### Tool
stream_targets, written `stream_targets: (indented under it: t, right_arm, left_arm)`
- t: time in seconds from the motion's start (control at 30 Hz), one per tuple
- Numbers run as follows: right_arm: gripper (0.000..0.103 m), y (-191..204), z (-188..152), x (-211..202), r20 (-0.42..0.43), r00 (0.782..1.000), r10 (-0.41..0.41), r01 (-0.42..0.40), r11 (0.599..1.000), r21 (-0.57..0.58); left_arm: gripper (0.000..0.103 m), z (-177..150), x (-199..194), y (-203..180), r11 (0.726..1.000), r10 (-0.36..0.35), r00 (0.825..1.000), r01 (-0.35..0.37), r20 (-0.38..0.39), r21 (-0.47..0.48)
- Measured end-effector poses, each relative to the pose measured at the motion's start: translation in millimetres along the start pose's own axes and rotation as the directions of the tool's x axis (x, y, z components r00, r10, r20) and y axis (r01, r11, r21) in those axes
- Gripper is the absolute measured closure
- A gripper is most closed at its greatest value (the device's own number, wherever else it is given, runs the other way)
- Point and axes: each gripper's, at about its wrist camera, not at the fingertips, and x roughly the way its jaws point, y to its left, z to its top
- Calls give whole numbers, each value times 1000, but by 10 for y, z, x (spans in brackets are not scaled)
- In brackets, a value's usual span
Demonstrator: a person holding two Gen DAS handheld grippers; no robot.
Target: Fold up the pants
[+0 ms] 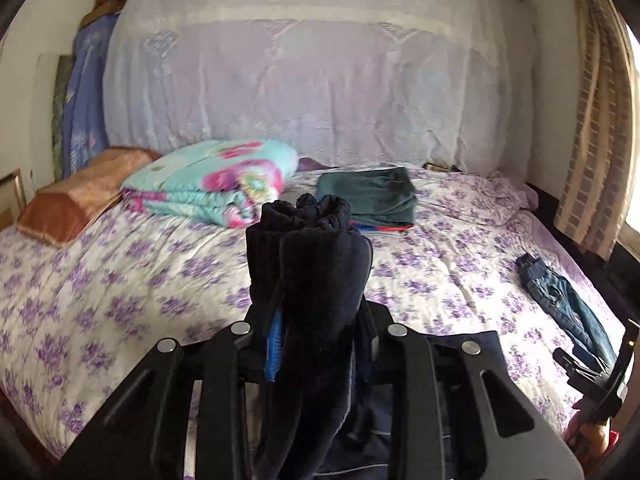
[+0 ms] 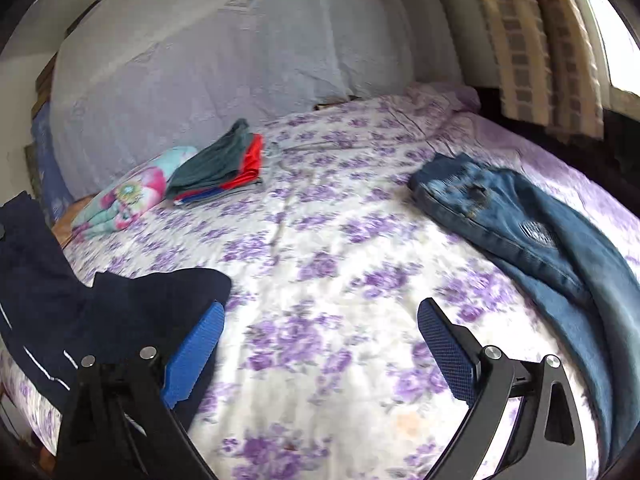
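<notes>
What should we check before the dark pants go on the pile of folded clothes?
1. Left gripper shut on the dark pants: ok.
2. Pants bundle all lifted, none trailing on the bed: cannot tell.
3. Right gripper open and holding nothing: ok.
4. Folded pile has a bare top to land on: ok.
5. Jeans lie apart from the pile: ok.
6. Picture sharp enough to aim: not ok, blurred.
</notes>
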Motion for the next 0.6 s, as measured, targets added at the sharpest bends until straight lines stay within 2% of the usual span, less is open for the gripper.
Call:
stream_targets:
  t: [0.1, 0.17, 0.23, 0.27, 0.3, 0.33, 0.37, 0.4, 0.43, 0.5, 0.53, 0.6]
  right_arm:
    - [5, -216, -93, 239, -119, 989, 92, -75, 988, 138]
    - [5, -291, -124, 186, -84, 984, 156, -139, 974, 177]
    - [5, -337, -158, 159, -64, 978, 198, -181, 960, 213]
    - [5, -360, -161, 159, -58, 975, 215, -197, 954, 227]
    - [5, -372, -158, 159, -53, 972, 229, -210, 949, 234]
    - [5, -377, -160, 122, -47, 970, 238, -220, 946, 239]
    - [5, -385, -151, 134, -44, 968, 246, -229, 943, 242]
    - [5, -392, -148, 136, -42, 967, 252, -235, 941, 244]
    - [5, -395, -144, 137, -40, 966, 257, -240, 939, 246]
    - [5, -400, -140, 135, -38, 963, 265, -248, 937, 248]
    - [5, -398, -140, 138, -38, 963, 268, -251, 936, 248]
    - [5, -385, -155, 117, -35, 963, 269, -252, 935, 248]
  left_arm:
    - [76, -84, 66, -751, 986, -47, 999, 42, 25, 160]
    - [76, -291, 170, -1233, 961, -66, 998, 61, 7, 271]
    - [74, -634, 391, -1705, 921, -54, 997, 73, -60, 382]
    - [69, -808, 498, -1862, 903, -33, 995, 72, -97, 425]
    - [67, -1029, 630, -2001, 884, -12, 986, 89, -167, 458]
    - [62, -1190, 712, -2062, 876, -1, 973, 111, -229, 469]
    - [57, -1315, 738, -2089, 870, 2, 966, 125, -258, 477]
    - [53, -1409, 692, -2112, 861, -1, 971, 122, -238, 494]
    - [44, -1455, 608, -2100, 855, -20, 975, 131, -220, 502]
    - [27, -1417, 428, -2074, 848, -108, 965, 214, -237, 485]
    - [14, -1379, 338, -2024, 847, -153, 958, 254, -242, 466]
    - [12, -1285, 198, -1943, 864, -167, 966, 240, -197, 442]
